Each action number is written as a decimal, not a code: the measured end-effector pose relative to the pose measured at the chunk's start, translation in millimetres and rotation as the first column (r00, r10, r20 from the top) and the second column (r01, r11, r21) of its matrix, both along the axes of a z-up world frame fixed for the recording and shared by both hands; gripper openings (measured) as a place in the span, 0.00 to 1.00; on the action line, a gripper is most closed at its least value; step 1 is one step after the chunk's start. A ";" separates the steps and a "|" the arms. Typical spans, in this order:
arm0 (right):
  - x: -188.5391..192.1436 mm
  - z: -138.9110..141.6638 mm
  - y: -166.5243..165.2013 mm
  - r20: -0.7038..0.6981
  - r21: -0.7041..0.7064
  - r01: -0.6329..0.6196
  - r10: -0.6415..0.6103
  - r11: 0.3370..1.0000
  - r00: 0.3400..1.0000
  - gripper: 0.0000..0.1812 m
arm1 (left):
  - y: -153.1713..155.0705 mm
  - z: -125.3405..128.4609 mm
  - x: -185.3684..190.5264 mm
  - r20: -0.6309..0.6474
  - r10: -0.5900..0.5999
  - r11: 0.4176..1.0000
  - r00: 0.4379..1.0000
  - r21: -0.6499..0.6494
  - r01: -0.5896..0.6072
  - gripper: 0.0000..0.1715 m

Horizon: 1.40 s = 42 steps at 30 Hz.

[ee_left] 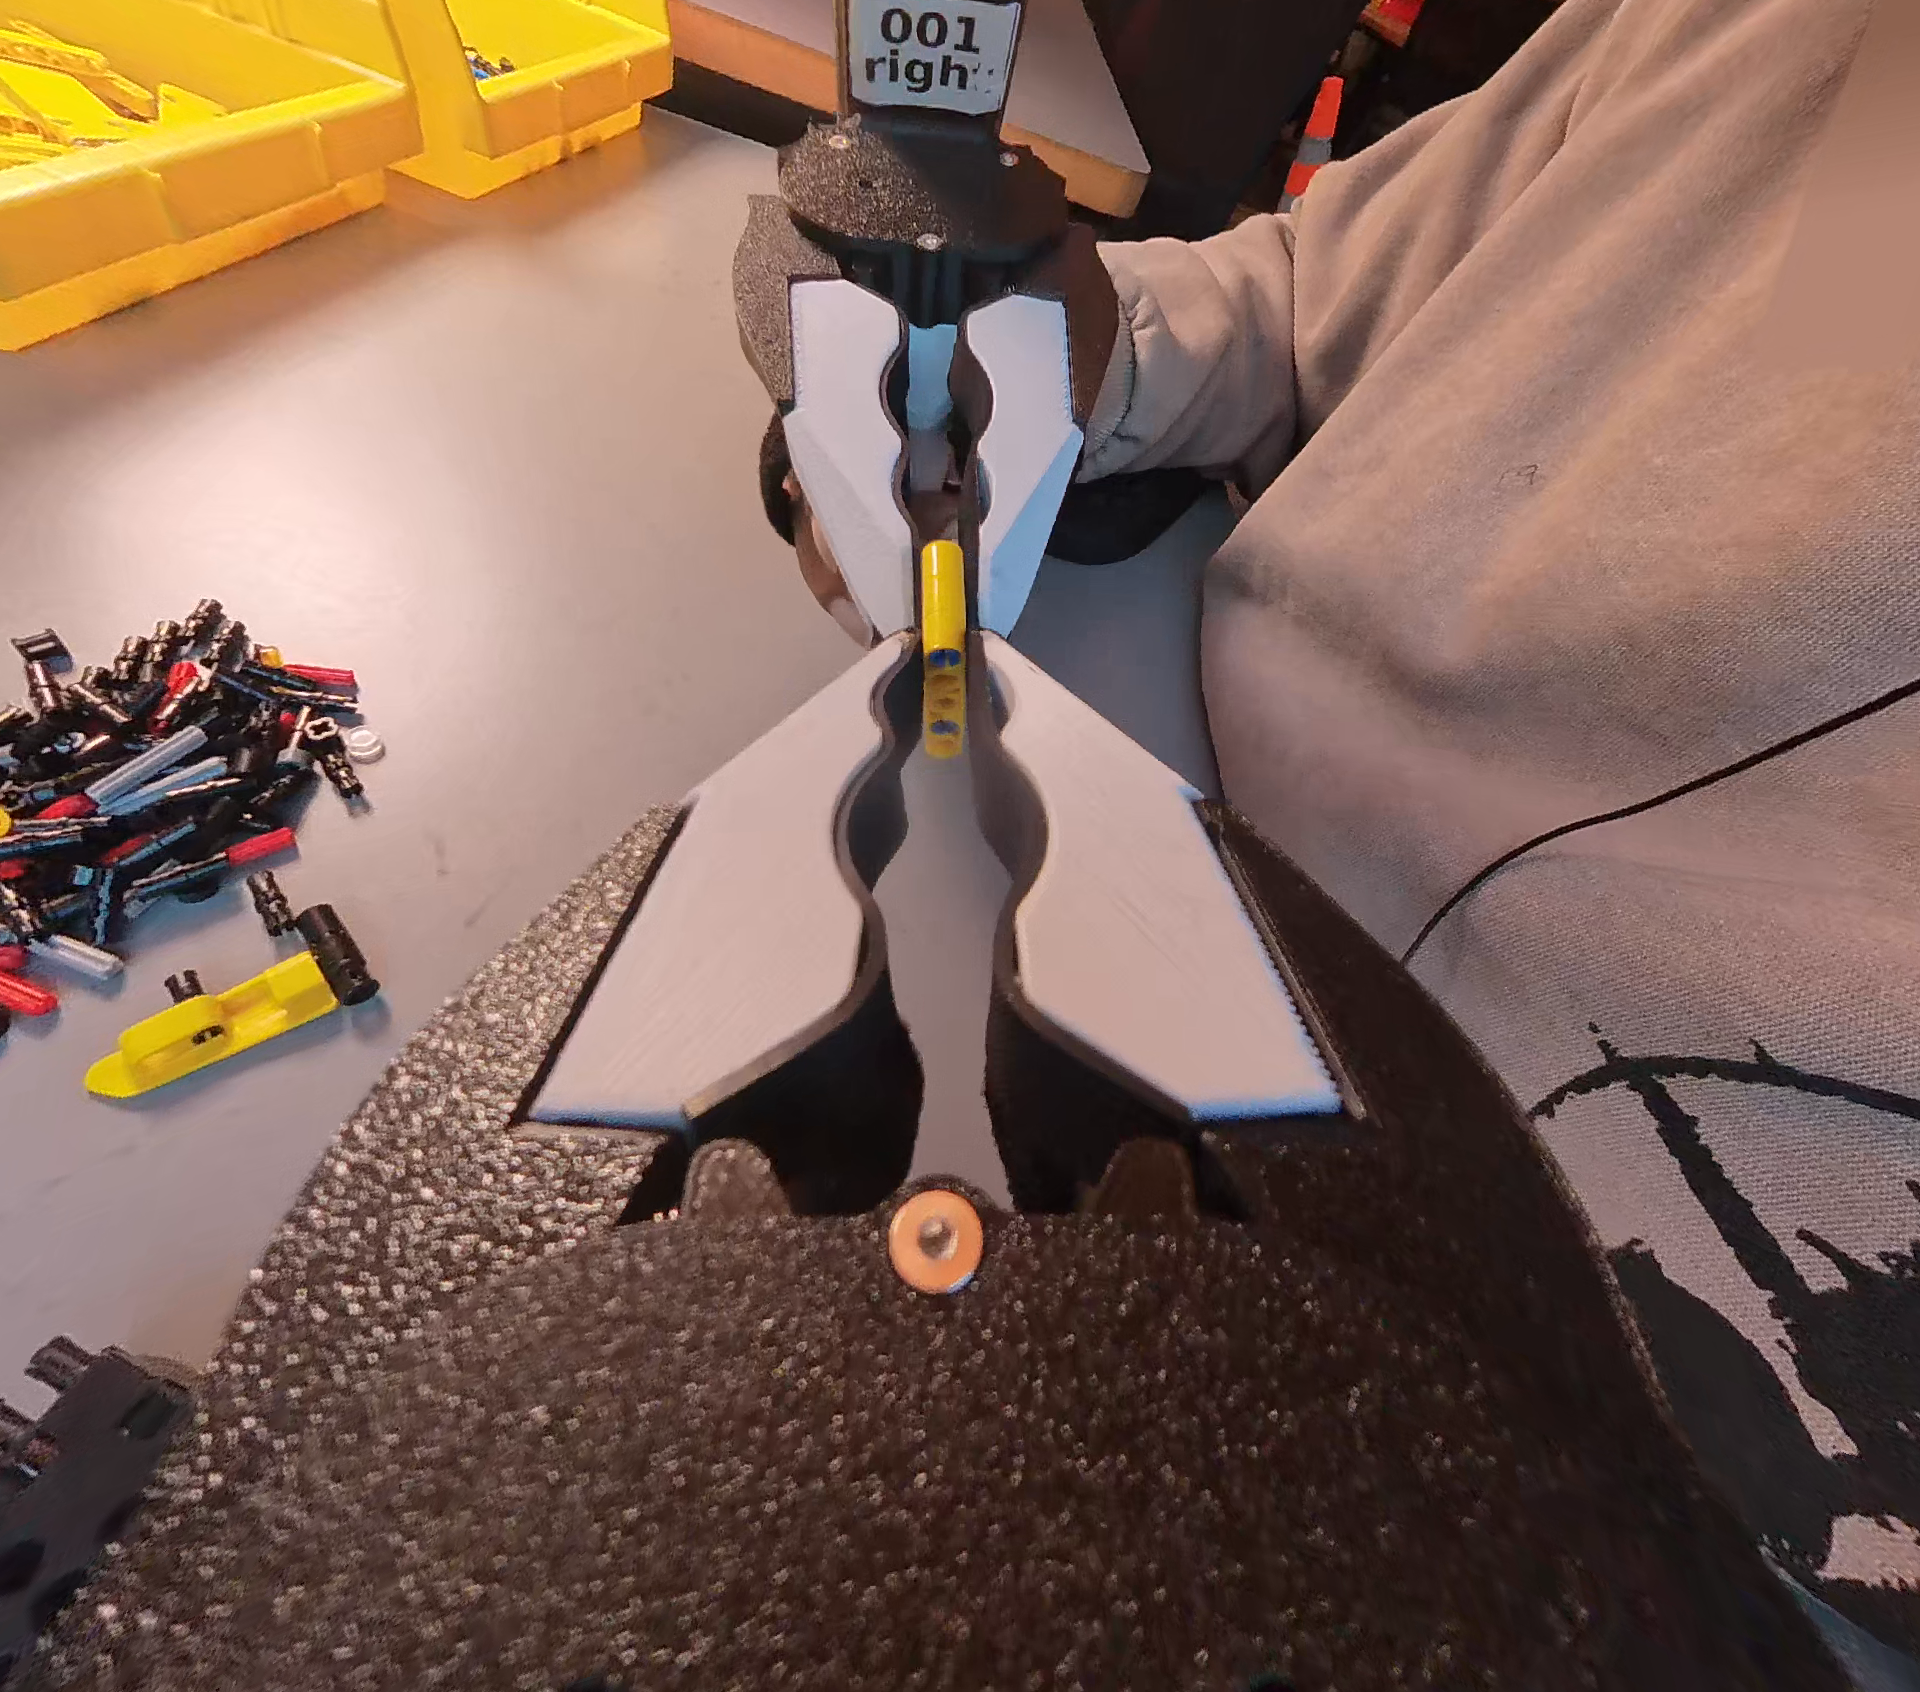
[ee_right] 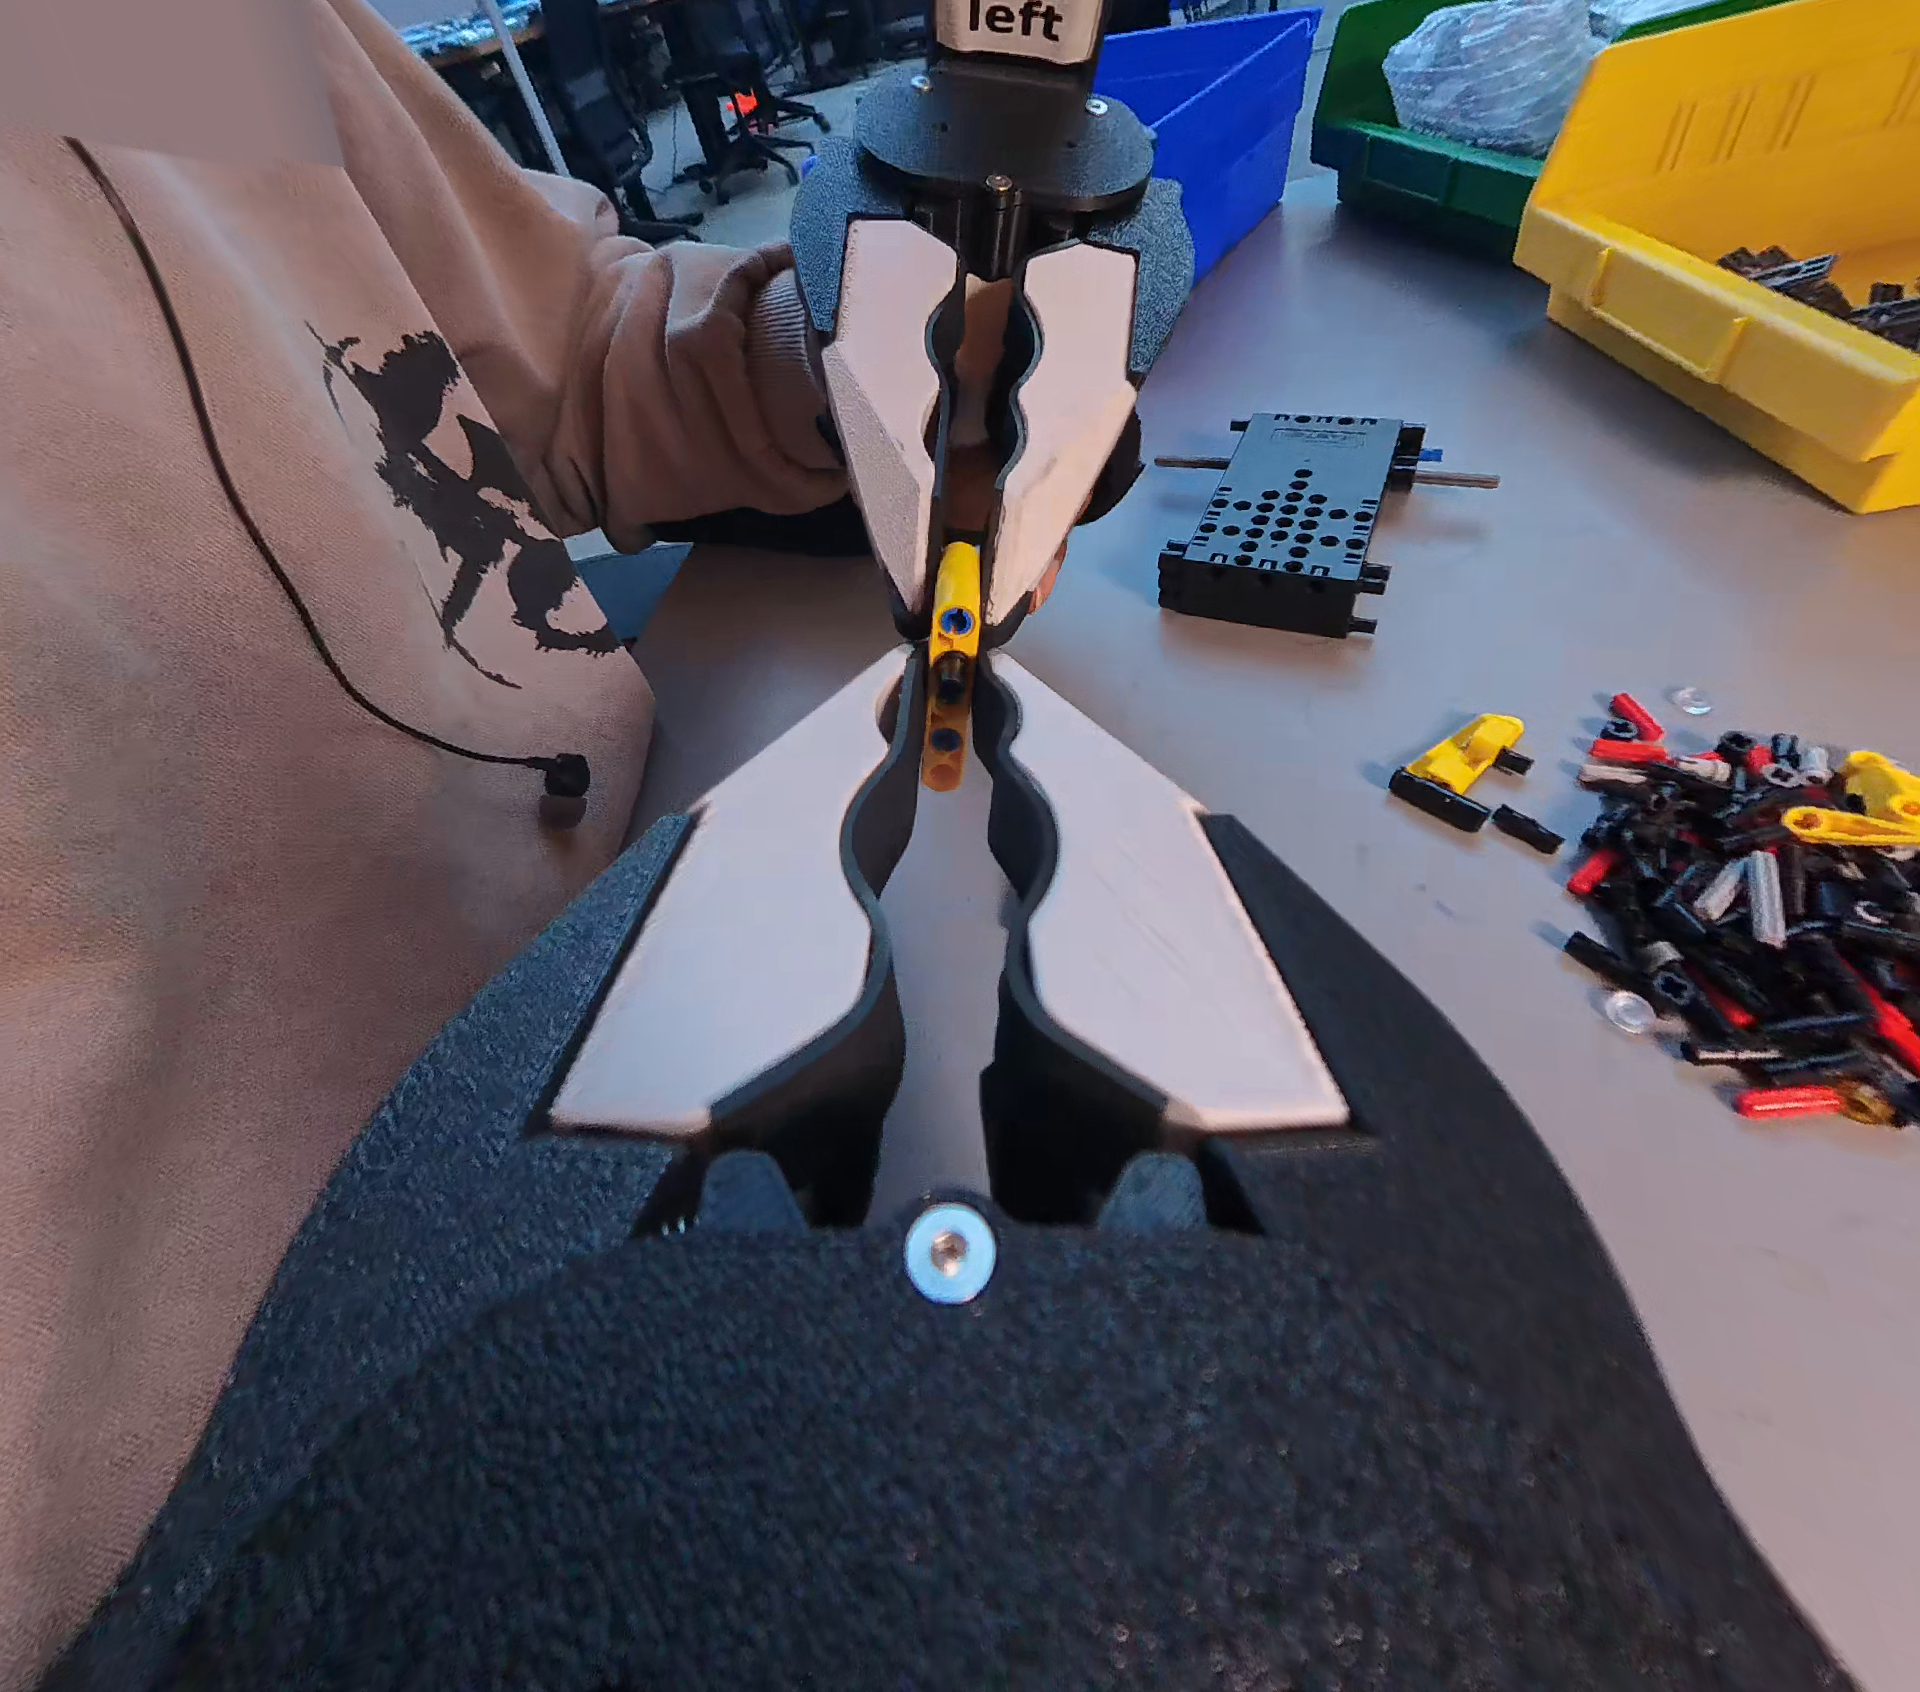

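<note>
Left wrist view: left tool [ee_left: 943, 666] and right tool [ee_left: 940, 593], tip to tip, both clamped on yellow beam [ee_left: 942, 666]; grey surface [ee_left: 540, 416], bins [ee_left: 312, 32] at 10 o'clock, parts pile [ee_left: 156, 769] at 9.
Right wrist view: black plate [ee_right: 1283, 525] at 2 o'clock; room of desks and chairs behind.

A short yellow holed beam [ee_left: 943, 668], a plastic building-toy piece with blue pins in its holes, hangs above the grey table. The left gripper [ee_left: 941, 655] and right gripper [ee_right: 943, 666], tip to tip, each pinch one end.
</note>
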State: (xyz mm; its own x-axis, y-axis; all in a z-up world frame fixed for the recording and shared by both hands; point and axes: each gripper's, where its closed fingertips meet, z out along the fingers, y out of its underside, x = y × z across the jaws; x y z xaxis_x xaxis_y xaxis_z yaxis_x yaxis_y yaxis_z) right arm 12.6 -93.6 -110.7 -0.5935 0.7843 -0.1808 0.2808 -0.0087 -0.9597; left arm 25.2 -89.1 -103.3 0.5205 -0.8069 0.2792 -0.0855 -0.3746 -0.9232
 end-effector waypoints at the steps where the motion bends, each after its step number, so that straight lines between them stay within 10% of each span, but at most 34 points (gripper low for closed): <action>1: -0.5 3.1 -0.3 -0.012 -0.007 0.007 -0.007 1.000 1.000 0.03 | -0.3 2.5 -1.1 0.003 0.002 1.000 1.000 0.010 -0.002 0.04; 22: 17.7 38.1 14.0 -0.111 -0.118 -0.007 -0.006 0.993 0.994 0.02 | -2.5 15.5 0.6 0.074 0.019 0.998 0.997 0.051 -0.023 0.04; 25: 36.9 80.5 70.4 -0.253 -0.264 0.103 -0.172 0.959 0.952 0.00 | -5.1 -5.1 -27.9 0.071 0.087 0.996 0.994 -0.025 -0.086 0.04; 35: 11.0 13.5 56.4 -0.052 0.015 0.192 -0.191 0.981 0.980 0.00 | 3.9 -30.3 -14.0 -0.057 0.054 0.995 0.997 -0.078 -0.058 0.04; 42: 7.5 -0.6 47.0 0.002 0.014 0.147 -0.147 0.989 0.989 0.25 | 3.9 -31.5 -7.8 -0.067 0.043 0.997 0.997 -0.057 -0.047 0.04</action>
State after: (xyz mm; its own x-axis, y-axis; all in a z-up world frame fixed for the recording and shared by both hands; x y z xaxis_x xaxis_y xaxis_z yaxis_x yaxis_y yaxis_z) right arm 20.2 -46.5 -111.3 -0.4709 0.8656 -0.1704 0.2801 -0.0365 -0.9593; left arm 17.4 -85.2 -134.8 0.5743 -0.7657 0.2895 -0.1268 -0.4326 -0.8926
